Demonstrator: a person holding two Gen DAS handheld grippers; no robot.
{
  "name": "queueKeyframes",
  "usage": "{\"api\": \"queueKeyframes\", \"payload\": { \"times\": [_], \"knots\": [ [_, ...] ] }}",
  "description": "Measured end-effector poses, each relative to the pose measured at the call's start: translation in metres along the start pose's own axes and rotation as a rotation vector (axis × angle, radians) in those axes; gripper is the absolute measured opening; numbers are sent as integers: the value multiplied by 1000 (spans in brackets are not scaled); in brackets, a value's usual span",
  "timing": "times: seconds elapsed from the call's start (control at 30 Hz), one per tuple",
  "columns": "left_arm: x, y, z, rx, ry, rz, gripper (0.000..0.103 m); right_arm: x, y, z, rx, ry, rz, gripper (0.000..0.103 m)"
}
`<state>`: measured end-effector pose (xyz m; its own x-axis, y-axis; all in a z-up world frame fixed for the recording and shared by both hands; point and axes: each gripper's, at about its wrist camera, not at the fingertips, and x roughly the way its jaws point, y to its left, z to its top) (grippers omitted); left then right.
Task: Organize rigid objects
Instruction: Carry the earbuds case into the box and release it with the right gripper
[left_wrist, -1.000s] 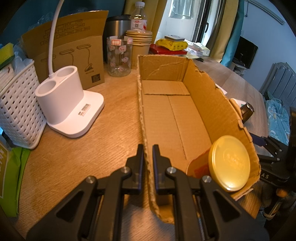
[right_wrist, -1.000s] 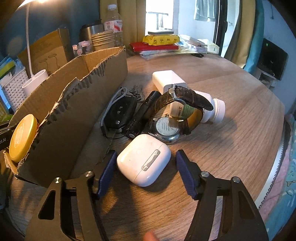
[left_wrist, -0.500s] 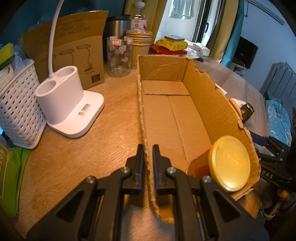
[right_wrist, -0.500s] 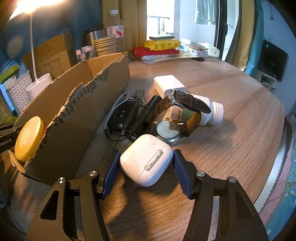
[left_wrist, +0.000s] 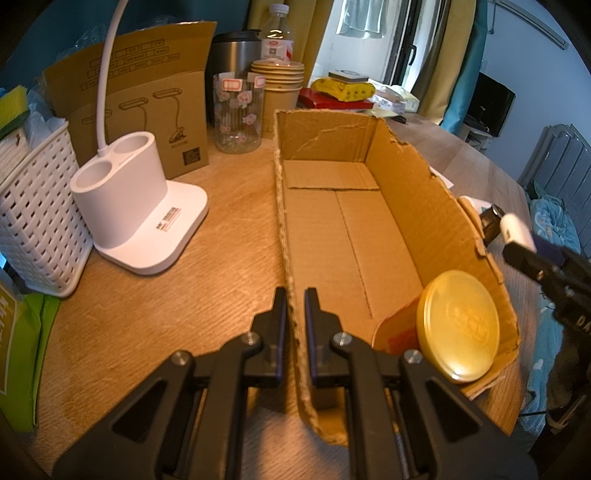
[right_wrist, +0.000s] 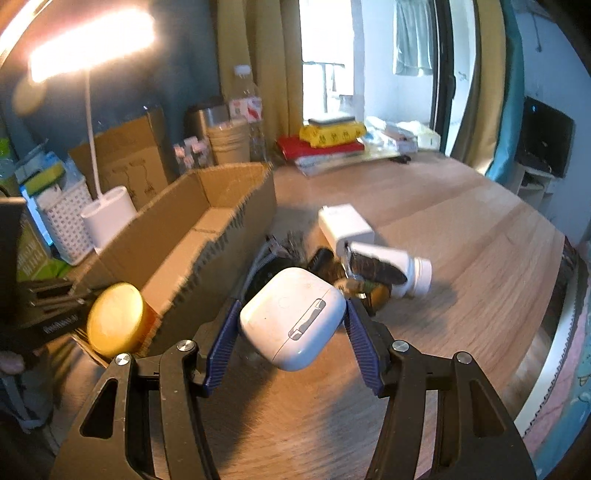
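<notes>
My right gripper (right_wrist: 291, 328) is shut on a white earbud case (right_wrist: 291, 317) and holds it above the wooden table. That case (left_wrist: 517, 229) also shows past the box's right wall in the left wrist view. My left gripper (left_wrist: 295, 314) is shut on the left wall of the open cardboard box (left_wrist: 343, 221). A yellow-lidded jar (left_wrist: 458, 328) lies in the box's near right corner. Beyond the case lie a white charger (right_wrist: 343, 221), a brown-strapped watch (right_wrist: 373, 269), a white bottle (right_wrist: 413, 273), a black torch (right_wrist: 321, 258) and a car key, mostly hidden.
Left of the box stand a white desk lamp base (left_wrist: 125, 206), a white woven basket (left_wrist: 33, 221), a brown lamp carton (left_wrist: 147, 103), a patterned glass (left_wrist: 238, 110) and stacked paper cups (left_wrist: 280, 81). Books and a yellow pack (right_wrist: 332, 136) sit at the table's far side.
My right gripper closed on the earbud case and lifted it off the table. The left gripper and the box have not moved.
</notes>
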<state>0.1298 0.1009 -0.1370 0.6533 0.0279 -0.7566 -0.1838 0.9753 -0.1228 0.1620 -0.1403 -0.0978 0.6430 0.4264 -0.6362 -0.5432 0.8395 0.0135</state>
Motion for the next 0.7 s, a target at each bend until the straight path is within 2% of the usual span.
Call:
{"api": "queueKeyframes", "payload": {
  "times": [0.7],
  "knots": [
    [-1,-1,0,-2,-2,-1,9,-5,59,43,-100,-95,104,61]
  ]
}}
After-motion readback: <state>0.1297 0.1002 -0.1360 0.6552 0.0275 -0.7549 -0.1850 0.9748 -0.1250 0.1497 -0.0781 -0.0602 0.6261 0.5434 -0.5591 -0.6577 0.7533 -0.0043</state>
